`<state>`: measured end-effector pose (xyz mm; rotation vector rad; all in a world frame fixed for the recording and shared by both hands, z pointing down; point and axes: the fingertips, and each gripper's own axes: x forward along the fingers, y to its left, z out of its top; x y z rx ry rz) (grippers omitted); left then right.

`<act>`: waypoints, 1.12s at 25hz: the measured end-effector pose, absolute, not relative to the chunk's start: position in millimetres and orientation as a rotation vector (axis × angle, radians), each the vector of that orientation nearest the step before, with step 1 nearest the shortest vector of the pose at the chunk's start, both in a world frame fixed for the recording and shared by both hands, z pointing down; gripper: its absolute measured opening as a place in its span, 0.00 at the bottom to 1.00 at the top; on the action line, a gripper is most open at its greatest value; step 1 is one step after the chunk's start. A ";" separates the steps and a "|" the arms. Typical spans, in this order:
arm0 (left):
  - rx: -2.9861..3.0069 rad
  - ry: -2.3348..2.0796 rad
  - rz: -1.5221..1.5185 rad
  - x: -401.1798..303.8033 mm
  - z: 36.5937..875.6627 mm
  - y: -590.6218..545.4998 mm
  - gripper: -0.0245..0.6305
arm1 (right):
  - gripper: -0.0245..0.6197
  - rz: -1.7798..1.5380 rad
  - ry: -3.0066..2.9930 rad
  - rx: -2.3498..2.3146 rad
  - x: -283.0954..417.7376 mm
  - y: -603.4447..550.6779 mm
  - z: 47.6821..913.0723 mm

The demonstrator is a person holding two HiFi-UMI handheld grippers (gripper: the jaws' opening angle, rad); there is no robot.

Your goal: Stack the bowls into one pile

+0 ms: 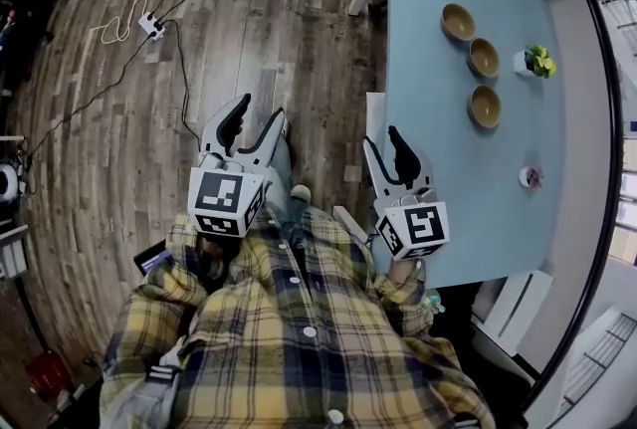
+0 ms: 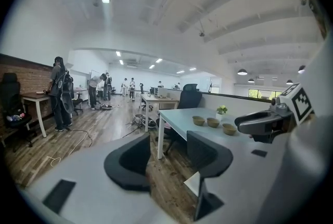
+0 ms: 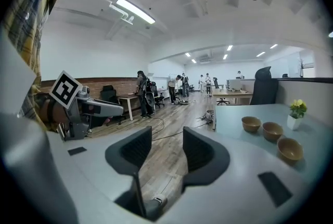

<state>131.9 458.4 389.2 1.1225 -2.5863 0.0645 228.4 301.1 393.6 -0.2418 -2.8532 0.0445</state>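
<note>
Dark wood-plank floor, a pale blue table (image 1: 438, 168), and three bowls not yet stacked.
Head view: three round tan bowls (image 1: 484, 58) sit in a row, each apart from the next, near a small potted green plant (image 1: 537, 62). The left gripper (image 1: 259, 113) is over the floor and the right gripper (image 1: 383, 140) at the table's edge, both well short of the bowls. Left gripper view: it points slightly downward, jaws wide and empty. Right gripper view: jaws apart, nothing between them, bowls ahead to the right.

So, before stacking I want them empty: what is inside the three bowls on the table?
The far bowl, middle bowl and near bowl each show a bare brown inside, nothing in them. Their near inner walls are hidden behind their own rims.
</note>
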 end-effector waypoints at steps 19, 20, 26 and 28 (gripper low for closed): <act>1.308 -2.518 0.114 -77.8 378.4 406.7 0.43 | 0.39 0.086 -2.858 -0.039 37.7 251.5 385.7; 1.320 -2.513 0.119 -83.6 379.3 404.8 0.43 | 0.39 0.087 -2.858 -0.023 32.9 249.3 386.4; 1.357 -2.477 0.131 -108.6 388.8 385.6 0.44 | 0.41 0.113 -2.832 0.053 14.0 229.2 396.7; 1.365 -2.460 0.137 -112.7 392.9 376.7 0.44 | 0.41 0.129 -2.818 0.085 13.7 217.5 401.8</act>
